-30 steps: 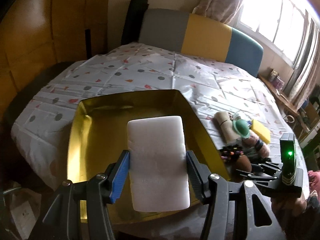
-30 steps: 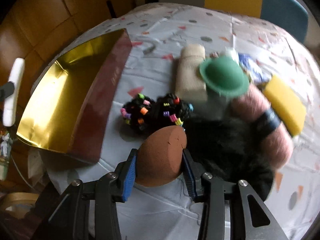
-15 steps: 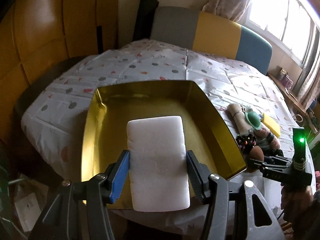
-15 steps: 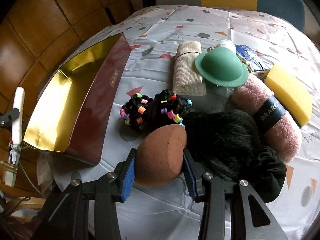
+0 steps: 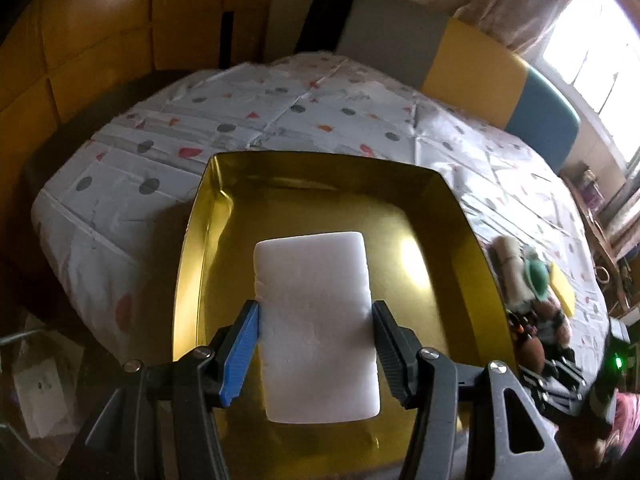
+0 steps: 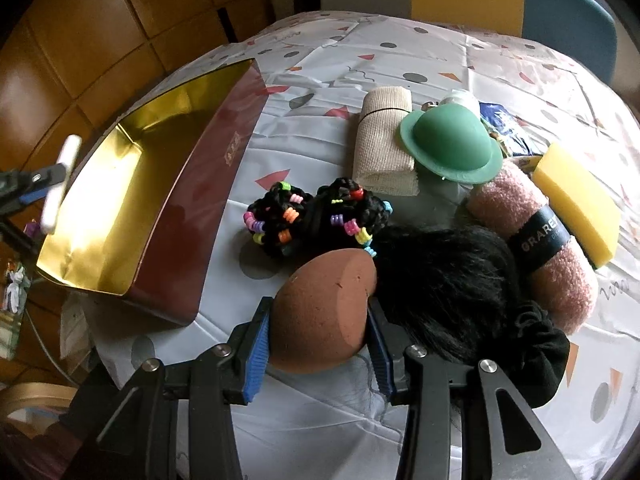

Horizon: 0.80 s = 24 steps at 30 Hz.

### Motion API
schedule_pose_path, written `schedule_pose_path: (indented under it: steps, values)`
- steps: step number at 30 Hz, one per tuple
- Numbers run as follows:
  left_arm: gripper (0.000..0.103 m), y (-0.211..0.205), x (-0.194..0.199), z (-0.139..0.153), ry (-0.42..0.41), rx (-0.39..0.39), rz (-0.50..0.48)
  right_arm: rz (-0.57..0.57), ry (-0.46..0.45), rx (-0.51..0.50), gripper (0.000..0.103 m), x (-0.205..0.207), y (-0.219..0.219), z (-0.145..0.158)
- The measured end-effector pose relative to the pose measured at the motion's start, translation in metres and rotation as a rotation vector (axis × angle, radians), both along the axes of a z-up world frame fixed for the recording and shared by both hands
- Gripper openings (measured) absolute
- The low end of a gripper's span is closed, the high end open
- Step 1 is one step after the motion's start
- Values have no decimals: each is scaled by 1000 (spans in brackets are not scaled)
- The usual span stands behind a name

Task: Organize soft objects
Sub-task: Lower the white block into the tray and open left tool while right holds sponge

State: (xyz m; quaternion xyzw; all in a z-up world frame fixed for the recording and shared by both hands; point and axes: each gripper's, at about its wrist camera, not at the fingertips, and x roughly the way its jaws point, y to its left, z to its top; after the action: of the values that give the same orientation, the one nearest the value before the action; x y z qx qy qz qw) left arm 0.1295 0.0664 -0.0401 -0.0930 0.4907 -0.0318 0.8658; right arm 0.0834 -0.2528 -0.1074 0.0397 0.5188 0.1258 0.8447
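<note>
My left gripper point(image 5: 316, 332) is shut on a white rectangular sponge point(image 5: 314, 320) and holds it above the gold-lined box point(image 5: 460, 216). In the right wrist view the box point(image 6: 200, 208) has dark red outer walls, and the sponge point(image 6: 62, 182) hangs over its left side. My right gripper point(image 6: 318, 334) is shut on a brown egg-shaped sponge point(image 6: 324, 308), held above the near table edge to the right of the box. The brown sponge also shows in the left wrist view point(image 5: 532, 354).
On the patterned tablecloth point(image 6: 400, 52) right of the box lie black beaded hair ties point(image 6: 316, 216), a beige bandage roll point(image 6: 384, 148), a green silicone hat point(image 6: 452, 144), pink yarn point(image 6: 548, 256), a yellow sponge point(image 6: 576, 196), black hair point(image 6: 440, 280) and a black scrunchie point(image 6: 536, 348).
The left gripper with the white sponge has moved further over the box's middle. The right gripper has lifted the brown sponge slightly and drawn back from the pile.
</note>
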Motion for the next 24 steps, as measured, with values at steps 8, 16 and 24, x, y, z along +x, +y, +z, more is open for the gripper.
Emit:
schedule_pose_path:
  steps: [8,16,24]
  values:
    - [57,0,62,-25,75,135,13,-2,0,8,45,1,-1,-1]
    - [59,-7,93,-52,83,319,15,0,-2,4,45,0,0,-1]
    - [77,-1,86,-40,28,320,41,2,-6,-4,46,0,1,-2]
